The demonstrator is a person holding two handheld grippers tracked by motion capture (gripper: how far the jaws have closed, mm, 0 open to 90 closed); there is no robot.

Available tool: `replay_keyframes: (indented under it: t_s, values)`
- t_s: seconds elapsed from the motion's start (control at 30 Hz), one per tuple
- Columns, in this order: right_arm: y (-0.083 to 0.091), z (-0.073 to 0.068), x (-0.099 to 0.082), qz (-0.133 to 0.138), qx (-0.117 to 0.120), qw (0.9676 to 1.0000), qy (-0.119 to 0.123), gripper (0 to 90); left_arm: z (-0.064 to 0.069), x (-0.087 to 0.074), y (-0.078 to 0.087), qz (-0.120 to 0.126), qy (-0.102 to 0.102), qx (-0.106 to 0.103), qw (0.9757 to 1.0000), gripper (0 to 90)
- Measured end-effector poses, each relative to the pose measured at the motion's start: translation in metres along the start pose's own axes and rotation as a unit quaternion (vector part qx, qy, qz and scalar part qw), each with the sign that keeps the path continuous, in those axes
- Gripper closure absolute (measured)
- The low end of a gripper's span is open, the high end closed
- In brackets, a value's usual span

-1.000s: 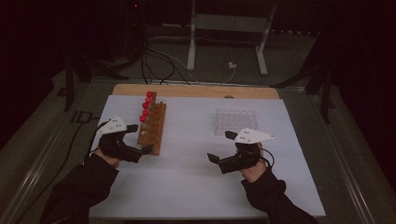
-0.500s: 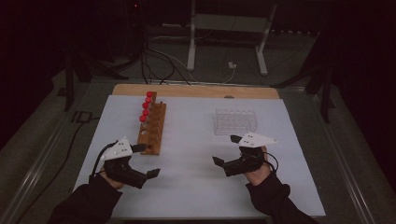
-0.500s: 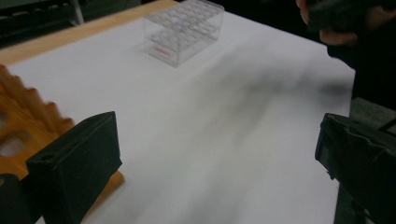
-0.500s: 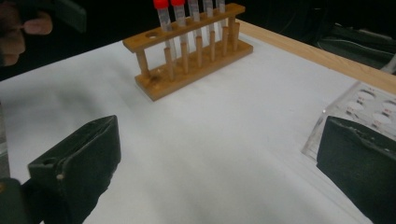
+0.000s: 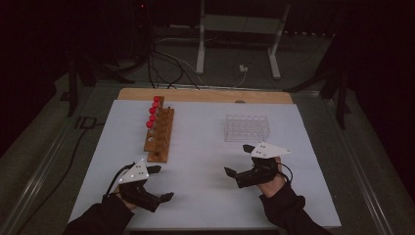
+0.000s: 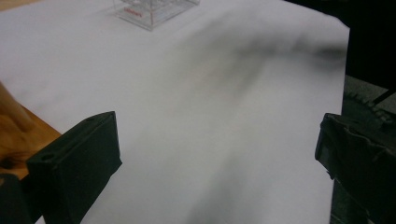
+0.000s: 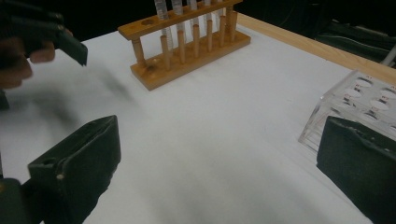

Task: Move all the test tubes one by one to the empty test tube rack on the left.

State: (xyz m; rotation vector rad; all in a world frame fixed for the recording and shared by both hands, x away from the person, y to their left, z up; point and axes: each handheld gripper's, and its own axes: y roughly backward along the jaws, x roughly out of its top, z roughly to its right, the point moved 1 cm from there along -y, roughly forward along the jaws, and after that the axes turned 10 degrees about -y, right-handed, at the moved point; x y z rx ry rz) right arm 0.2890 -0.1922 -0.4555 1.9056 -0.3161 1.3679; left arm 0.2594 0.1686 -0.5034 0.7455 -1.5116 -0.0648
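It looked like a laboratory test bench in a darkened room. Beyond the left gripper (image 5: 157, 182) stood a wooden test-tube rack (image 5: 159, 135) holding red-capped tubes (image 5: 152, 110), and beyond the right gripper (image 5: 238, 160) a clear plastic tube rack (image 5: 247, 128). Both sat on a white work surface (image 5: 205, 161), with cables (image 5: 161, 61) and a metal stand (image 5: 240, 36) on the floor farther off.

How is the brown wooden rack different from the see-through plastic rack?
The brown wooden tube rack is long, narrow and solid-coloured; the see-through plastic rack is a squat clear box. The wooden rack holds red-capped tubes; the plastic rack's holes look empty. Both stand on the white table, untouched.
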Motion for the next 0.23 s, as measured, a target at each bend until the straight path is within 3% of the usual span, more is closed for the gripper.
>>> replay_keyframes:
  t_s: [0.23]
  values:
    - [-0.0007, 0.0, -0.001, -0.002, -0.002, 1.0, 0.006, 0.0, -0.0001, -0.012, -0.0107, -0.004, -0.003, 0.021, 0.9998, 0.8]
